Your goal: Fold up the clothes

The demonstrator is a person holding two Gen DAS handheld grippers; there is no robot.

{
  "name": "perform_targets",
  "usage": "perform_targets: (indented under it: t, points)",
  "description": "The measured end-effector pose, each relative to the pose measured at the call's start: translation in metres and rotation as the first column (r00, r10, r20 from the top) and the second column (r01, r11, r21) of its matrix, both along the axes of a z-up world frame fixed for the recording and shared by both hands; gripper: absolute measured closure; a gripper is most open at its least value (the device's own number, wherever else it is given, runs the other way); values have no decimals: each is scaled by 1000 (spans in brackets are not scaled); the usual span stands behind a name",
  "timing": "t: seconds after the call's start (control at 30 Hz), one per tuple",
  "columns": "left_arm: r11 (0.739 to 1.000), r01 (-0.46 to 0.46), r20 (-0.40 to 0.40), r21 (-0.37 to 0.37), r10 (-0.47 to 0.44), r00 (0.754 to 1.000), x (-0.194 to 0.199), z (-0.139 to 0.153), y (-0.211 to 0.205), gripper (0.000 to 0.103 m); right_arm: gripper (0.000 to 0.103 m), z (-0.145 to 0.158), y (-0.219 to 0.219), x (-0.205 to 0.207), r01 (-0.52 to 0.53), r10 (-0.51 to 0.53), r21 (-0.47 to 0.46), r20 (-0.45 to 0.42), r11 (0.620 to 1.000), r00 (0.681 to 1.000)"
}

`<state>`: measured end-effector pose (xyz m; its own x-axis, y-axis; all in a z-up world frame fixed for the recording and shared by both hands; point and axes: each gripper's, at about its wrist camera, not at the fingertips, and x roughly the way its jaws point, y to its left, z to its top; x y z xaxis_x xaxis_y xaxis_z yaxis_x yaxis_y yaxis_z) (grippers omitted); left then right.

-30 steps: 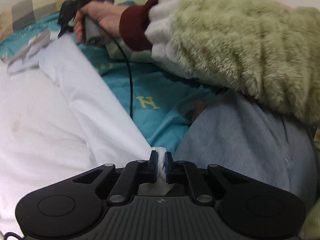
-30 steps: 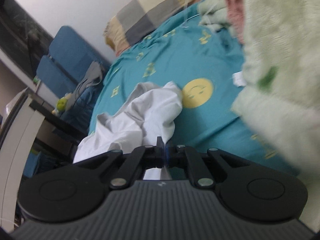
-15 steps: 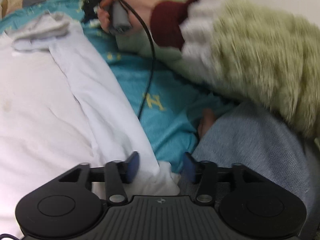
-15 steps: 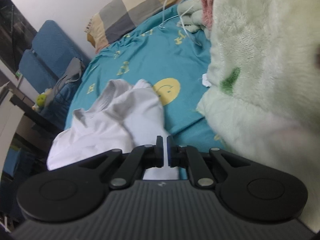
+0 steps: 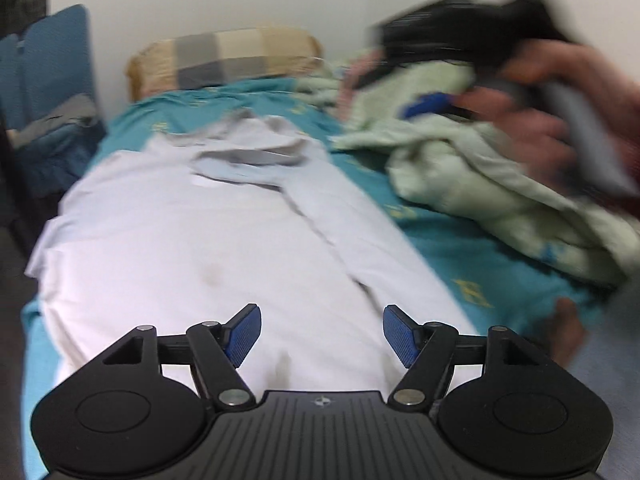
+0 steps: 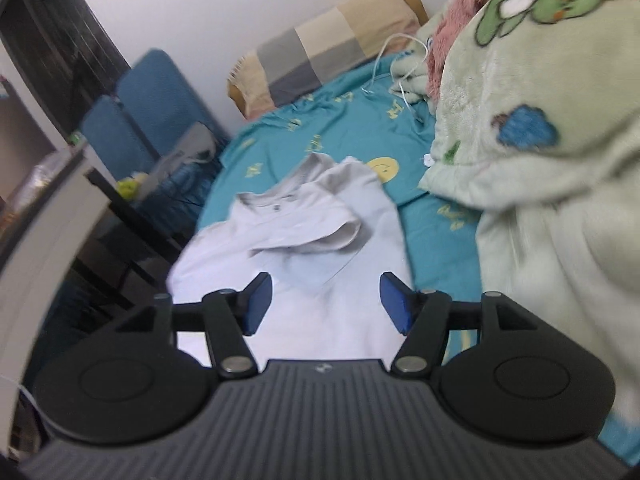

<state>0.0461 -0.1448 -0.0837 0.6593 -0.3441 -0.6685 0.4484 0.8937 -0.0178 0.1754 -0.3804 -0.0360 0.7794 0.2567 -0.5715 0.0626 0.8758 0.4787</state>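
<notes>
both claws, pinching the white shirt [image 5: 224, 240] a second ago, are opening now with nothing between them: left claw [image 5: 322, 336], right claw [image 6: 325, 300]. next fold is needing a flat, even side panel on the bed [image 6: 340, 128].

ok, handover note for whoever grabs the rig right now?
Left gripper: fingers opening, nothing between them, above the shirt's near end.
Right gripper: fingers opening, empty, above the shirt.
White shirt lies lengthwise on the teal bed sheet, right edge and sleeve folded in over the body.
Left: the other side fold, then fold it lengthwise.
</notes>
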Motion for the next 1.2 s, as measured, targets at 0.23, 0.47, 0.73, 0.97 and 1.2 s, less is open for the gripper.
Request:
perform_targets:
  t: [0.23, 0.47, 0.73, 0.97, 1.2]
  points:
    - [995, -18, 110, 101, 7, 994, 77, 18, -15, 26, 40, 4, 17, -53, 60, -57, -32, 77, 998, 995]
    - [950, 30, 230, 310, -106, 967, 189, -16, -75, 25, 40, -15, -11, -36, 160, -160, 9, 92, 987, 983]
    - [885, 91, 267, 456, -233, 935, 281, -75, -137, 32, 39, -46, -46, -7, 244, -243, 94, -14, 965, 970]
    - [964, 44, 228, 261, -106, 968, 330, -59, -111, 100, 39, -56, -51, -3, 247, -239, 149, -71, 957, 968]
    - [948, -318, 65, -5, 317, 946, 414, -31, -36, 100, 39, -59, -44, 6, 236, -225, 132, -93, 963, 970]
